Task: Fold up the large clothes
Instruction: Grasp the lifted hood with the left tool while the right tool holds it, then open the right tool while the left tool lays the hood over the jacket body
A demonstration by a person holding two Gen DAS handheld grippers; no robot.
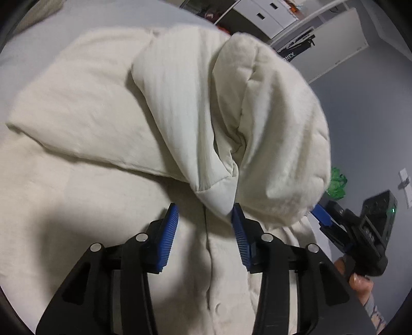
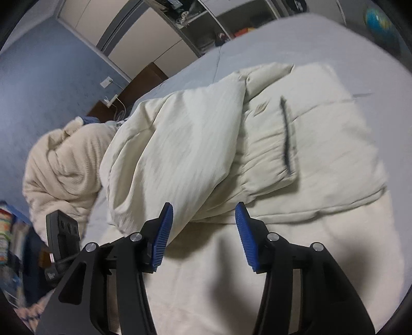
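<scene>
Basically both tools are spread wide and holding nothing. Left gripper (image 1: 204,214): blue fingers (image 1: 170,232) apart, hovering over the cream jacket (image 1: 90,108), which lies spread on the grey bed (image 1: 38,38) and fills most of the left wrist view. A folded-over part of the jacket, maybe a sleeve or hood, can't tell which, humps up at 12 to 2 o'clock, and its pointed tip hangs down right between the left fingers, just touching or just beside the right-hand one, can't tell. A seam with a snap runs down the jacket toward 6 o'clock. Right gripper (image 2: 203,215): blue fingers (image 2: 244,237) also wide apart, nothing between them but flat jacket (image 2: 322,154); the folded flap of it sits at 11 to 12 o'clock just beyond the fingertips, a dark pocket slit at 1 o'clock. In the left wrist view the right gripper (image 1: 319,212) shows at 3 o'clock, its blue tip against the jacket's edge. Beige blanket (image 2: 59,165) bunched at 9 o'clock in the right wrist view, beside the jacket. Blue wall (image 2: 51,82) at 10 o'clock, closet doors (image 2: 103,23) at 11 o'clock. Frames are motion-blurred.
</scene>
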